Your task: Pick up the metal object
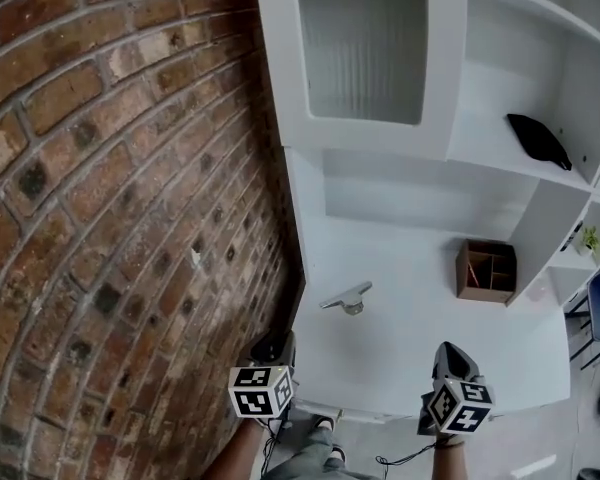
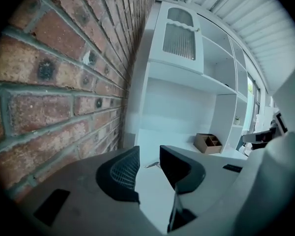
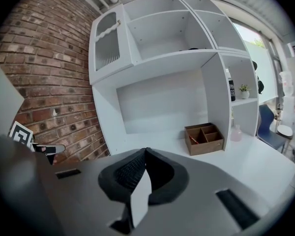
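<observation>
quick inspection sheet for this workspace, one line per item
surface: white desk
job's things: metal object lies on the desk, untouched
clutter: wooden organiser box at the back right; black object on an upper shelf
grippers: left gripper jaws apart, empty; right gripper jaws together, empty
cables: thin dark cable below the right gripper
surroundings: brick wall on the left, white shelf unit with ribbed door

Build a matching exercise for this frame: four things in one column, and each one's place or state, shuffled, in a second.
Column 1
1. metal object
2. wooden organizer
3. left hand-held gripper
4. right hand-held gripper

Column 2
A. jaws together, nothing between them
B. lying out on the open white counter
C. jaws apart, nothing between them
D. at the counter's back right corner

Pairs: 1-B; 2-D; 3-C; 4-A
</observation>
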The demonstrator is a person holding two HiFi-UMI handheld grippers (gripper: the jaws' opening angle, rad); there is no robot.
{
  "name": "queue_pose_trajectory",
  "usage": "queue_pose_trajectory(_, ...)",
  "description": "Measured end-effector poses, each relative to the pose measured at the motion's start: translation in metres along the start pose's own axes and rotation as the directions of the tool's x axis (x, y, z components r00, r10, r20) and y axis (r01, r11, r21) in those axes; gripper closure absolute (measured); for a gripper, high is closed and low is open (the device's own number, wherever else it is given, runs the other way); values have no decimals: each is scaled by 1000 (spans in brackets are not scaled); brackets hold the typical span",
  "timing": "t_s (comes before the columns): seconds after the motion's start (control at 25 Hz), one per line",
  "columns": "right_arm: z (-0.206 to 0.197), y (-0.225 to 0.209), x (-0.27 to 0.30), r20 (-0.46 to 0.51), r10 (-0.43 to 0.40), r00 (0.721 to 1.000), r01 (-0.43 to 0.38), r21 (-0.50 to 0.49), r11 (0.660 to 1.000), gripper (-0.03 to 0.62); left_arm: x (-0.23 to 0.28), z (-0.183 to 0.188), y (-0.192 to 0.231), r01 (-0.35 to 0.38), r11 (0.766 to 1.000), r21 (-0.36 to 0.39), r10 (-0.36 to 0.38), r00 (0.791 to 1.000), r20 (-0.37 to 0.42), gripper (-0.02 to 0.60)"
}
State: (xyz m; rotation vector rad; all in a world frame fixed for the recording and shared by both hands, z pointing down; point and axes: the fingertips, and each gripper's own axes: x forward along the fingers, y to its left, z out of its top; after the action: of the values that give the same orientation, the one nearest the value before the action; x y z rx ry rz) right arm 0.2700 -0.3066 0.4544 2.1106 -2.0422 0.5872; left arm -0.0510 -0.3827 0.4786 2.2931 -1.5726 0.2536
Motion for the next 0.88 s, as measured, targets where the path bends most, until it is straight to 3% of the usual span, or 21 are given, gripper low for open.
queue_pose_trajectory(0.48, -1, -9, 25, -22, -80, 997, 81, 20, 997, 592, 68, -5, -6, 103, 995, 12, -102, 992, -68, 463)
queue_pose_trajectory(0.88, -10, -23, 29, -49, -125, 991, 127, 46, 991, 592, 101, -19, -26, 185, 980, 74, -173, 974, -147, 463)
